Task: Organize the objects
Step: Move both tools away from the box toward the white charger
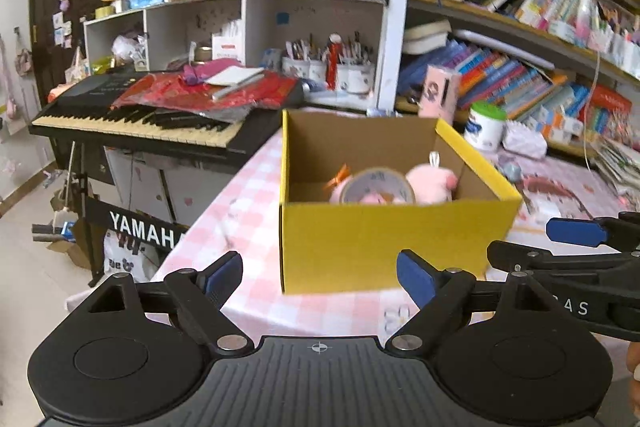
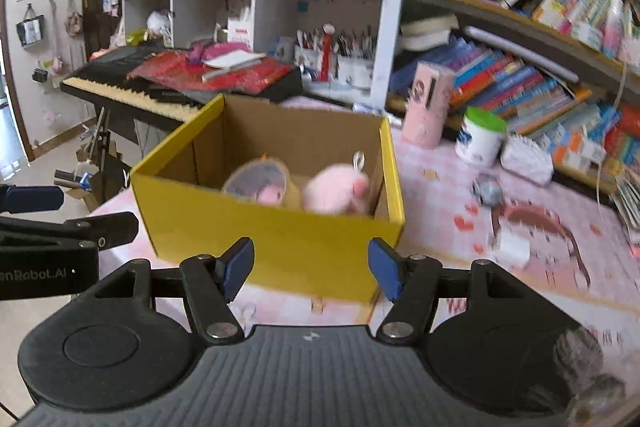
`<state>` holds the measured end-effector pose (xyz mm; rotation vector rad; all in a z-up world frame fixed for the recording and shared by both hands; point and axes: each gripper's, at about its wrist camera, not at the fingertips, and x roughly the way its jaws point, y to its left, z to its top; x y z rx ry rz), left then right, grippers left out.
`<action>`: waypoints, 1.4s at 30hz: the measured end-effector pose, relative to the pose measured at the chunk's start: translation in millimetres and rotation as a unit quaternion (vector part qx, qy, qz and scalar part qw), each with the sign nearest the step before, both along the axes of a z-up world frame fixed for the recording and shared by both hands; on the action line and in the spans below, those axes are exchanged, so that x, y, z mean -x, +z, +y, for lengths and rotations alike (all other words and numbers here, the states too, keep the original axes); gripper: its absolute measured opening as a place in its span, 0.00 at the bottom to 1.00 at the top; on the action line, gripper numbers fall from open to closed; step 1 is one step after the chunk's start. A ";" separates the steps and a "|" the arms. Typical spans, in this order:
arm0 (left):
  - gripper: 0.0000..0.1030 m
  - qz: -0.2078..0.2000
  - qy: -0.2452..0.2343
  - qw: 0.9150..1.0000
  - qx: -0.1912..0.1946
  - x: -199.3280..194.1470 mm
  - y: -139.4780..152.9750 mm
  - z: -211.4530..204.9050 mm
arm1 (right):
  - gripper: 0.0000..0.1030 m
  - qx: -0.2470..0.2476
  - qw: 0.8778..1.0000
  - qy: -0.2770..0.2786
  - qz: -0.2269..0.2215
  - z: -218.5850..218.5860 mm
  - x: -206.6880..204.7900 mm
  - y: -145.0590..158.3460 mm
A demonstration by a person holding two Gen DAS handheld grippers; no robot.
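Yellow box [image 1: 360, 247] holds pink plush [image 1: 432, 181].

Bright daylight, fisheye warp, slight blur

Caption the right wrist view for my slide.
Open right gripper faces a yellow cardboard box holding a pink plush toy and tape roll.

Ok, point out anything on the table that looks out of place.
A small grey ball and a white block lie loose on the tablecloth, right of the yellow box that holds the pink toys.
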<state>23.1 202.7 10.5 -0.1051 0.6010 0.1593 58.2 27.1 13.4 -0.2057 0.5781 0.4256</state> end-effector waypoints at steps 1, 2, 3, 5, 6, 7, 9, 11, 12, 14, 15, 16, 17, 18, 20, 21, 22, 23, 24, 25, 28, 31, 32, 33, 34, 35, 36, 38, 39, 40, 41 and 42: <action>0.84 0.004 -0.004 1.000 0.000 2.4 -1.1 0.1 | 0.60 0.000 1.000 -0.005 0.005 -0.7 4.4 -2.6; 0.84 0.009 -0.009 1.000 0.001 4.7 -2.4 0.2 | 0.60 -0.001 1.000 -0.010 0.011 -1.0 7.9 -4.7; 0.84 0.013 -0.013 1.000 0.001 7.1 -4.1 -0.4 | 0.60 -0.002 1.000 -0.014 0.017 -1.3 12.7 -7.2; 0.84 0.022 -0.022 1.000 0.003 11.0 -6.8 -1.5 | 0.60 -0.003 0.999 -0.022 0.024 -2.6 21.1 -10.5; 0.84 0.025 -0.026 0.999 0.004 12.8 -7.8 -2.0 | 0.61 -0.002 0.999 -0.025 0.025 -2.8 27.2 -11.6; 0.84 0.028 -0.030 0.999 0.004 15.2 -9.3 -3.0 | 0.62 -0.002 0.999 -0.027 0.026 -3.4 31.4 -12.5; 0.84 0.032 -0.041 0.999 0.001 19.9 -11.2 -6.0 | 0.63 -0.003 0.999 -0.033 0.029 -6.7 38.1 -13.9; 0.84 0.037 -0.051 0.998 -0.001 24.4 -13.5 -9.5 | 0.65 -0.005 0.999 -0.040 0.033 -9.6 43.7 -14.8; 0.84 0.040 -0.055 0.998 -0.002 26.2 -15.2 -11.5 | 0.65 -0.007 0.998 -0.044 0.036 -11.6 46.8 -15.9; 0.84 0.049 -0.065 0.997 -0.004 29.7 -18.6 -15.7 | 0.66 -0.010 0.998 -0.053 0.045 -15.6 53.3 -18.9; 0.84 0.052 -0.070 0.996 -0.004 31.2 -20.1 -17.4 | 0.66 -0.012 0.997 -0.057 0.049 -17.9 56.1 -20.7; 0.84 0.056 -0.075 0.996 -0.004 33.0 -21.8 -19.3 | 0.66 -0.013 0.997 -0.062 0.053 -20.3 59.0 -22.4; 0.84 0.060 -0.080 0.995 -0.004 34.3 -23.3 -20.7 | 0.67 -0.015 0.996 -0.067 0.056 -22.3 61.0 -23.6; 0.84 0.064 -0.085 0.994 -0.003 35.3 -24.7 -21.9 | 0.67 -0.016 0.995 -0.073 0.059 -24.7 63.8 -25.2; 0.84 0.070 -0.093 0.993 0.000 36.7 -27.3 -24.6 | 0.67 -0.020 0.994 -0.085 0.065 -29.9 69.0 -27.7; 0.84 0.072 -0.096 0.993 0.001 37.7 -28.4 -25.5 | 0.67 -0.021 0.994 -0.090 0.066 -32.4 70.8 -28.5; 0.84 0.074 -0.099 0.992 0.003 38.0 -28.9 -26.6 | 0.68 -0.021 0.993 -0.096 0.067 -34.9 73.0 -28.8; 0.84 0.076 -0.103 0.992 0.005 37.9 -29.5 -28.0 | 0.68 -0.022 0.992 -0.101 0.068 -37.5 75.2 -28.8; 0.84 0.076 -0.106 0.991 0.006 37.9 -29.6 -29.9 | 0.68 -0.022 0.992 -0.106 0.067 -40.7 76.8 -28.3; 0.84 0.077 -0.110 0.991 0.007 37.5 -30.0 -32.2 | 0.69 -0.022 0.991 -0.112 0.067 -43.3 79.1 -28.1; 0.84 0.076 -0.127 0.989 0.008 36.7 -29.5 -40.1 | 0.70 -0.024 0.989 -0.128 0.066 -53.2 82.8 -27.3; 0.84 0.074 -0.147 0.986 0.005 35.0 -28.5 -50.7 | 0.71 -0.025 0.987 -0.147 0.064 -63.8 86.9 -26.0; 0.84 0.073 -0.154 0.985 0.005 34.0 -28.2 -54.0 | 0.71 -0.026 0.986 -0.154 0.064 -67.2 87.5 -25.5; 0.84 0.073 -0.159 0.985 0.004 32.9 -28.0 -57.1 | 0.71 -0.027 0.985 -0.159 0.064 -70.3 87.8 -25.3; 0.84 0.072 -0.164 0.984 0.003 31.9 -27.7 -59.8 | 0.71 -0.027 0.984 -0.164 0.065 -73.1 88.4 -25.4; 0.84 0.072 -0.168 0.983 0.003 30.7 -27.5 -62.4 | 0.71 -0.027 0.983 -0.169 0.065 -75.6 88.8 -25.4; 0.84 0.071 -0.172 0.983 0.003 29.4 -27.6 -64.7 | 0.71 -0.027 0.982 -0.173 0.066 -79.3 88.9 -25.9; 0.84 0.072 -0.178 0.981 0.003 26.2 -27.8 -69.5 | 0.71 -0.028 0.981 -0.181 0.066 -84.6 89.3 -25.9; 0.84 0.073 -0.180 0.981 0.004 24.7 -28.1 -71.8 | 0.71 -0.028 0.980 -0.185 0.066 -87.4 89.1 -26.5; 0.84 0.073 -0.183 0.980 0.004 22.7 -28.5 -74.7 | 0.71 -0.027 0.980 -0.187 0.066 -89.9 88.7 -26.9; 0.84 0.074 -0.186 0.980 0.004 20.5 -28.7 -77.8 | 0.71 -0.027 0.979 -0.190 0.067 -92.6 88.5 -27.5; 0.84 0.075 -0.189 0.979 0.004 18.0 -28.9 -81.4 | 0.71 -0.026 0.979 -0.193 0.067 -95.7 87.8 -28.0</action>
